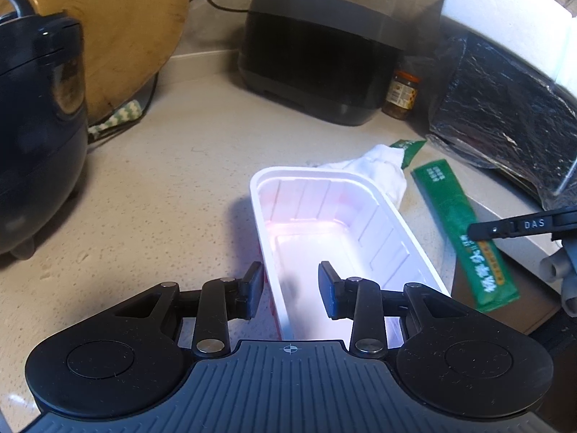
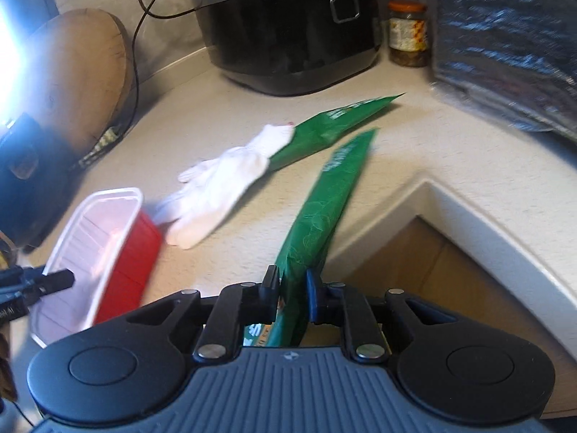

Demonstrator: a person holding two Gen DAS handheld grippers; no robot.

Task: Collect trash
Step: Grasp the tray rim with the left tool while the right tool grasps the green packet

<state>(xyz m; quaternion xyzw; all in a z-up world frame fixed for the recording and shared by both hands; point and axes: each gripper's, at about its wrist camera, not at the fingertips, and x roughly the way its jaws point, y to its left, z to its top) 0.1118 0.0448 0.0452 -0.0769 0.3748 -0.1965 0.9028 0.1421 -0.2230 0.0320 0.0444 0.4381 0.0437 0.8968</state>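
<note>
A tray, white inside and red outside (image 1: 299, 171) (image 2: 133, 252), sits on the beige counter. My left gripper (image 1: 290, 288) straddles its near left wall, one pad outside and one inside, shut on it. One of its fingers (image 2: 54, 281) shows at the left of the right wrist view. A long green packet (image 2: 324, 209) (image 1: 465, 238) runs out from my right gripper (image 2: 292, 288), which is shut on its near end at the counter's edge. A second green packet (image 2: 335, 122) (image 1: 411, 148) and a white glove (image 2: 216, 187) (image 1: 375, 173) lie just beyond the tray.
A black cooker (image 1: 317, 54) (image 2: 288, 29) and a jar (image 1: 402, 93) stand at the back wall. A dark pot (image 1: 36, 126) and a round wooden board (image 1: 126, 25) are at the left. A crinkled dark bag (image 1: 505, 108) sits at the right. The counter has a cut-out corner (image 2: 468, 209).
</note>
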